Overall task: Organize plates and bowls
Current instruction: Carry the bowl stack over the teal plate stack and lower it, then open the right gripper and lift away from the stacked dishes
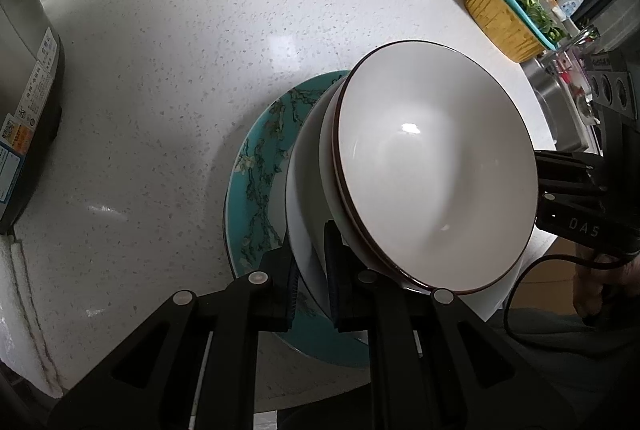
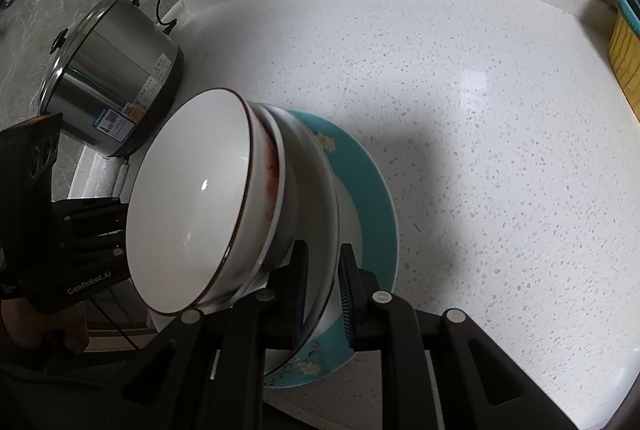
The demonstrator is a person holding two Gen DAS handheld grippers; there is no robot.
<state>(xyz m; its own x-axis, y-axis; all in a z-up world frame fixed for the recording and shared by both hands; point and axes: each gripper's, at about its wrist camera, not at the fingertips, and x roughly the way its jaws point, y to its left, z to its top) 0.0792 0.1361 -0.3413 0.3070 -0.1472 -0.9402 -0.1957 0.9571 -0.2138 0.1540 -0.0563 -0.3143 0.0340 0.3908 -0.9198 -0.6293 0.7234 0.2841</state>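
Nearest each lens, both sets of tongs are closed on the same stack of crockery from opposite sides: the left tongs point(image 1: 310, 270) pinch the rim of the white plate point(image 1: 304, 197), and the right tongs point(image 2: 324, 294) clamp that rim at its other edge, with the teal flowered plate point(image 2: 376, 189) lying just beneath. Whether the teal plate is itself caught between the jaws or merely carried underneath cannot be told. On the white plate sit two nested bowls, the top bowl point(image 1: 436, 165) having a dark rim line and the lower bowl point(image 2: 274, 165) showing a reddish pattern. The stack appears to hang above the speckled worktop point(image 1: 160, 89), roughly over its near middle. To do this well, I judge both hands should move together at one height, keeping the plates level so the bowls do not slide, and squeeze evenly without twisting. Farther off stand a steel cooker point(image 2: 116, 77) to the left and a yellow basket point(image 1: 504, 21) of greens to the right.
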